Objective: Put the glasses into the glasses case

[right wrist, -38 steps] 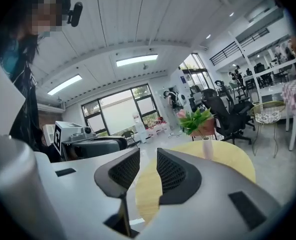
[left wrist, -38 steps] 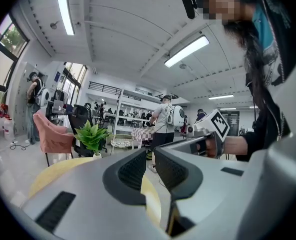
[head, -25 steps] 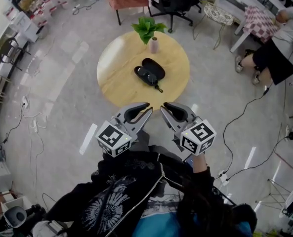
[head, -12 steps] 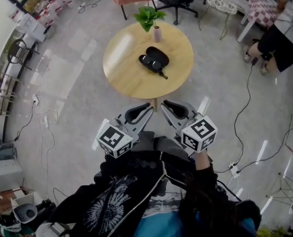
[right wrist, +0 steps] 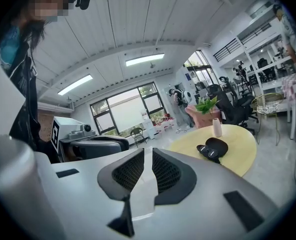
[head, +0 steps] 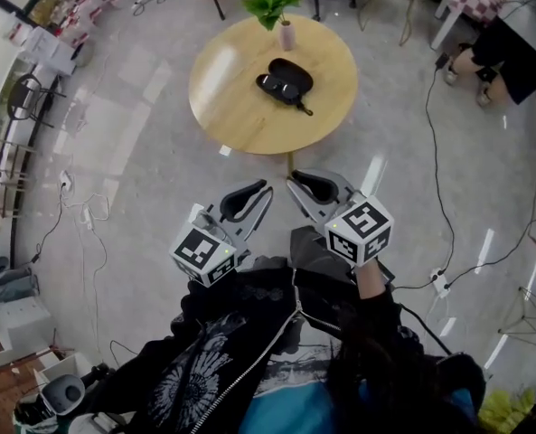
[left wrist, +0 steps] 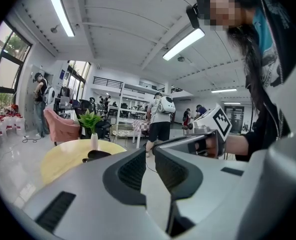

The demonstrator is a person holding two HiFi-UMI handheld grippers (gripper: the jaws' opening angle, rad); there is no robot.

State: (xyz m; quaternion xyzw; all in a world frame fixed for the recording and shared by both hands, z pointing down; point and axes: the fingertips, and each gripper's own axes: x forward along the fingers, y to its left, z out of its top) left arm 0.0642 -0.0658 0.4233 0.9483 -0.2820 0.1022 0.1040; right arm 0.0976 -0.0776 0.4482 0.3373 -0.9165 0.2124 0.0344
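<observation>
On the worktop (head: 236,116) the glasses (head: 275,85) lie outside the case (head: 296,72), touching it, and the left gripper (head: 266,189) and right gripper (head: 291,183), both almost closed, hold nothing.

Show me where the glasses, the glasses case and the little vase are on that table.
glasses (head: 273,84): head view, on the dark lenses.
glasses case (head: 295,70): head view, middle of its black shell.
vase (head: 287,36): head view, on its pale body below the plant.

- Your left tongs (head: 264,188) and right tongs (head: 292,182): matt grey plastic, with ribbed black pads (left wrist: 134,170).
- Counter (head: 236,107): smooth pale wood.
- Case (head: 296,70): black, faint sheen.
- Floor (head: 127,161): polished, reflective.
</observation>
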